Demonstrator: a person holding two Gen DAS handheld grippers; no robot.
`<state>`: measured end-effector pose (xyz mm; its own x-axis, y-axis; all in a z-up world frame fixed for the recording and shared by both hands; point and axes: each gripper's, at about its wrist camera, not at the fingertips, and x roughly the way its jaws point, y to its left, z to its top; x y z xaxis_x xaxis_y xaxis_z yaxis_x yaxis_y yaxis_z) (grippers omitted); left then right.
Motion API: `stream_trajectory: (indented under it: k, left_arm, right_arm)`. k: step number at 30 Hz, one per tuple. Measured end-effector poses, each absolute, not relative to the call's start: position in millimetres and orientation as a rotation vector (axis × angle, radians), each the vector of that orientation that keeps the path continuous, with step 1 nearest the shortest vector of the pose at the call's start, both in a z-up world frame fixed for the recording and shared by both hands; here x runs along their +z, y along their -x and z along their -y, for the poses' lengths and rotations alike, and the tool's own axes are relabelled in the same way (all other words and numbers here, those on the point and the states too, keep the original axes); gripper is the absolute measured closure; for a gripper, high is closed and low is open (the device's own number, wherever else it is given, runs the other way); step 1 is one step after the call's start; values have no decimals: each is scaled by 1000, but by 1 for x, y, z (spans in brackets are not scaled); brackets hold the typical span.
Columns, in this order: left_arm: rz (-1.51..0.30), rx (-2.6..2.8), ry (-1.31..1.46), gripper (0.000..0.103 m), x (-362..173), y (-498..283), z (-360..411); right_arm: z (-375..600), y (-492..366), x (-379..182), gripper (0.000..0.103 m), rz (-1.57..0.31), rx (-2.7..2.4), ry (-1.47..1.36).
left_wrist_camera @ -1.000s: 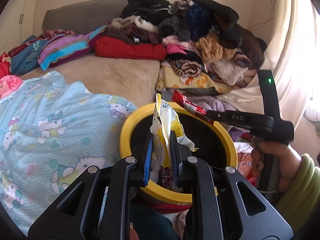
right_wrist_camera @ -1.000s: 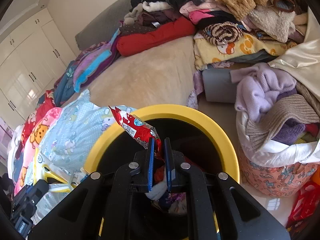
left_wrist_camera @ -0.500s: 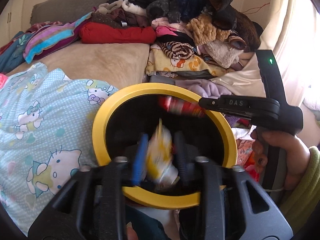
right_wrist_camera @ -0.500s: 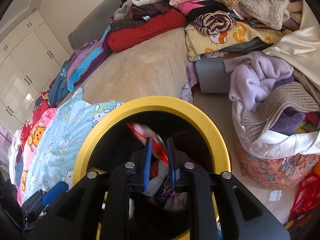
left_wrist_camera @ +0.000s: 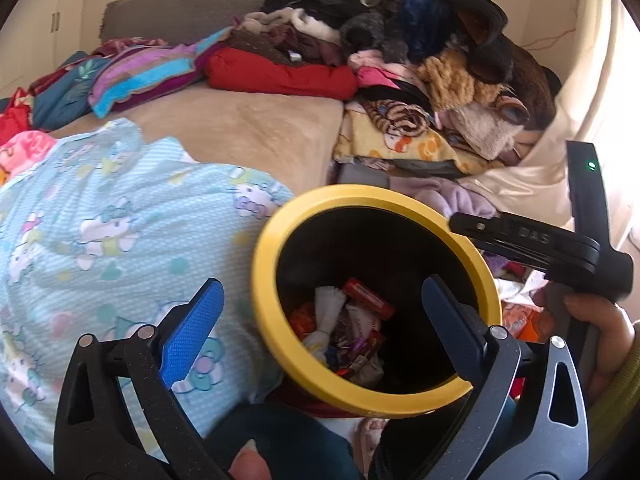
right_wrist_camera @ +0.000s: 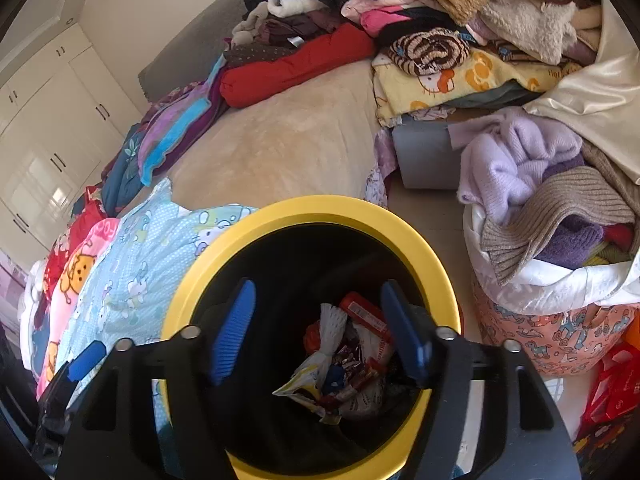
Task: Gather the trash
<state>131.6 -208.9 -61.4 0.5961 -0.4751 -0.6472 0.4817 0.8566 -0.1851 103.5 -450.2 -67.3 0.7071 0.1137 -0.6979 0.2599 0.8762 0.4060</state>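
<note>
A black bin with a yellow rim (left_wrist_camera: 280,216) (right_wrist_camera: 400,224) stands beside the bed. Several wrappers lie at its bottom, among them a red wrapper (left_wrist_camera: 366,294) (right_wrist_camera: 362,312) and a yellow-white wrapper (right_wrist_camera: 306,380). My left gripper (left_wrist_camera: 320,328) is open wide and empty above the bin's left rim. My right gripper (right_wrist_camera: 320,332) is open and empty right over the bin's mouth. The right gripper's body also shows in the left wrist view (left_wrist_camera: 560,244), held by a hand at the bin's right.
A bed with a beige blanket (left_wrist_camera: 240,128) and a light-blue cartoon quilt (left_wrist_camera: 100,220) lies left of the bin. A heap of clothes (left_wrist_camera: 420,60) fills the far side. A basket of knitwear (right_wrist_camera: 560,240) stands right of the bin.
Both grippers opened and dropped their wrappers into the bin: the yellow-white one from the left, the red one from the right. Both now lie at the bottom.
</note>
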Motion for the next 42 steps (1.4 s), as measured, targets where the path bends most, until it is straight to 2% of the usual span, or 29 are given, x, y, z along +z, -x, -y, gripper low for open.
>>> stream_trajectory:
  k: [6, 18, 25, 42]
  left_arm:
    - [-732, -500, 13, 11, -51, -130, 186]
    - [-688, -390, 42, 11, -34, -125, 142]
    - [-634, -331, 36, 11, -24, -112, 115]
    - [-443, -232, 47, 11, -4, -60, 60]
  right_arm:
    - [437, -98, -51, 21, -781, -73, -496]
    - [400, -86, -11, 8, -734, -77, -426]
    - [356, -75, 0, 7, -696, -49, -338]
    - [265, 13, 5, 6, -282, 22, -57]
